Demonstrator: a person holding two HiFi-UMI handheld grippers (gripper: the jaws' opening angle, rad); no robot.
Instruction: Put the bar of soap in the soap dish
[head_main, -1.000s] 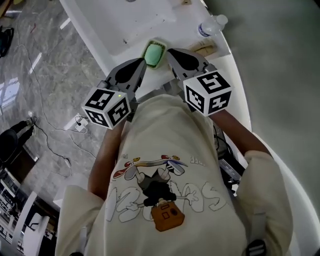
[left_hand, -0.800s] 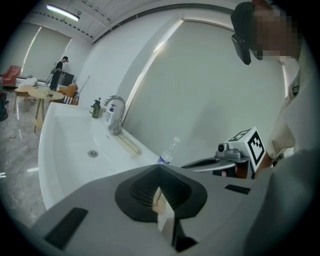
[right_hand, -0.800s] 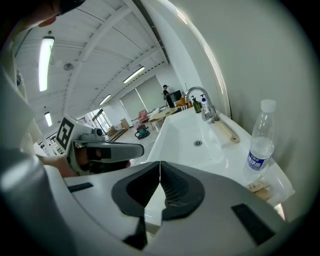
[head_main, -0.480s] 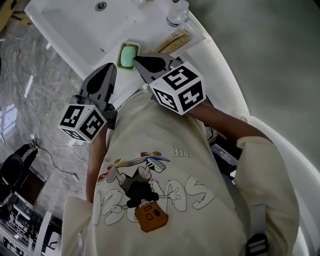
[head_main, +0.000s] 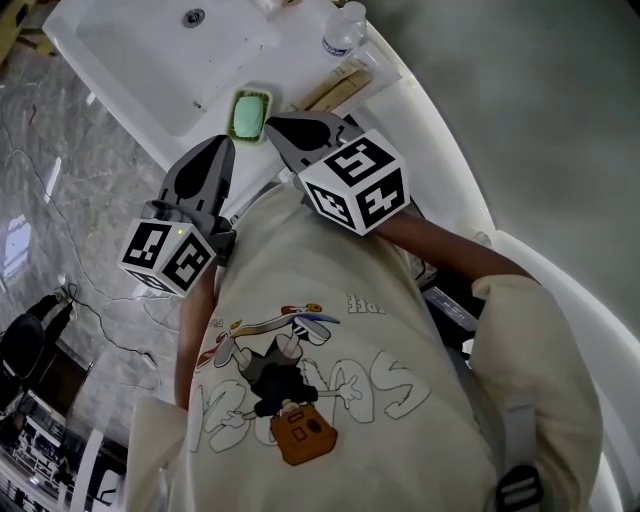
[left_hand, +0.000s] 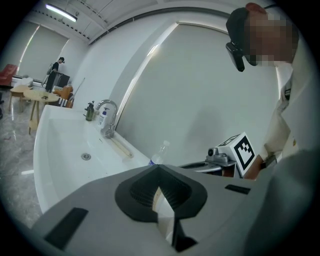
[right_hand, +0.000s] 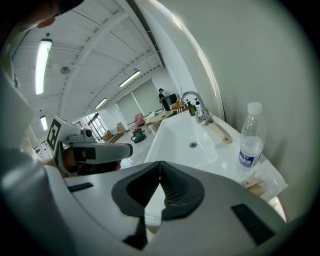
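Note:
The green bar of soap (head_main: 249, 114) lies in a pale soap dish (head_main: 262, 97) on the near rim of the white sink (head_main: 150, 60). My left gripper (head_main: 222, 143) hangs just short of the dish on its left, shut and empty. Its dark pads meet in the left gripper view (left_hand: 159, 170). My right gripper (head_main: 272, 122) sits right beside the dish's near right corner, jaws together with nothing between them. In the right gripper view (right_hand: 160, 165) the jaws hide the dish and soap.
A clear water bottle (head_main: 343, 30) stands on the sink's right ledge, with wooden pieces (head_main: 335, 92) near it. The faucet (right_hand: 192, 102) and small bottles sit at the far end. A curved white wall (head_main: 440, 150) runs along the right. Cables lie on the marble floor (head_main: 60, 200).
The head view has swung, so the sink now sits further left in it. My left gripper has drawn slightly back from the dish. The right gripper stays beside the dish.

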